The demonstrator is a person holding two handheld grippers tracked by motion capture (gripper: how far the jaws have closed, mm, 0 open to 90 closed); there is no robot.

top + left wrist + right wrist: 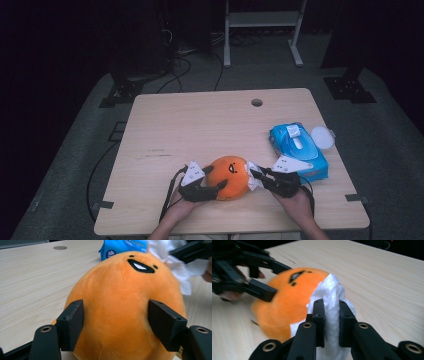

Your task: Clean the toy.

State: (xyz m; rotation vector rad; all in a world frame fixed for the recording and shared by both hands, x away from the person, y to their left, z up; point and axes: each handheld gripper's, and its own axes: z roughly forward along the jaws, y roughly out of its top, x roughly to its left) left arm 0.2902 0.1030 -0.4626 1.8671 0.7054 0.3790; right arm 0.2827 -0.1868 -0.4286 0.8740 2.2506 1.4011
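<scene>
Your left gripper [117,322] clamped the soft, light plush [125,305] at its squashy sides; your right gripper [331,322] pinched the limp white wipe [333,297] mid-fold

One camera looks down from above the pale wooden table [200,120]; two ride close behind the jaws, facing the shared round orange plush toy [229,177] from opposite sides.
</scene>
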